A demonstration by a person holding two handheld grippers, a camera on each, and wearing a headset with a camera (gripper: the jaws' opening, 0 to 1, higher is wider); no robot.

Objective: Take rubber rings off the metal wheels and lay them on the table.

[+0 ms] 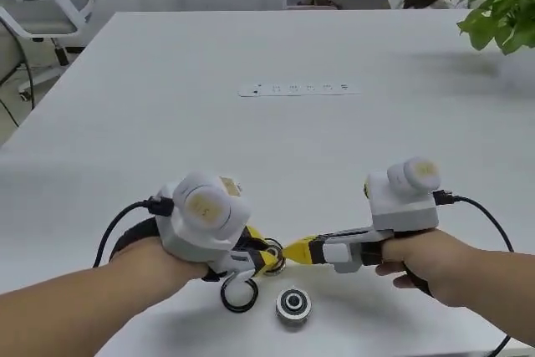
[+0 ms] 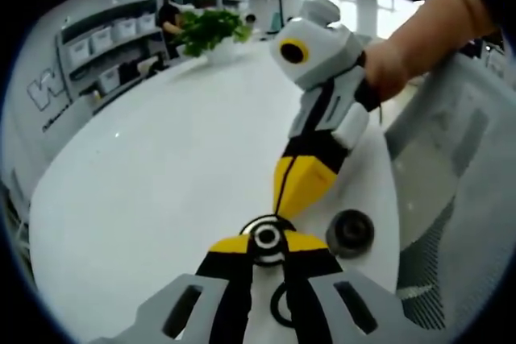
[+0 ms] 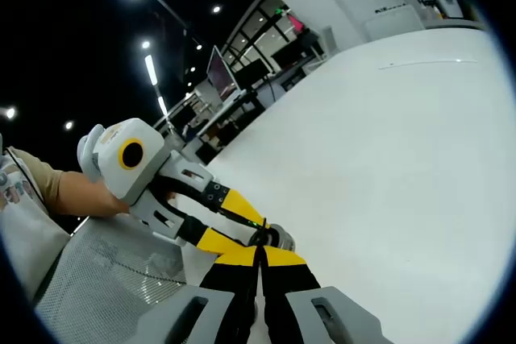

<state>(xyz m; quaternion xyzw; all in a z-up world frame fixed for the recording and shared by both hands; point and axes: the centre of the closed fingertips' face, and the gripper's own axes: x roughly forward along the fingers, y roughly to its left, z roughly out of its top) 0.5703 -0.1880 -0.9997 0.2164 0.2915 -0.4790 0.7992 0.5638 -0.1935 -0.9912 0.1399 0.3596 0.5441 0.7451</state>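
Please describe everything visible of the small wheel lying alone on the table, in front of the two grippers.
The loose wheel is round, with a shiny metal-looking outer rim, a dark band inside it and a pale hub. It lies flat on the white table, near its front edge, beside a black rubber ring but apart from it. Only the table touches it.

A white power strip (image 1: 299,89) lies flat, well apart from a leafy plant (image 1: 501,10).

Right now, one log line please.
left claw: shut on wheel | right claw: shut, tip at that wheel | table: loose ring, second wheel
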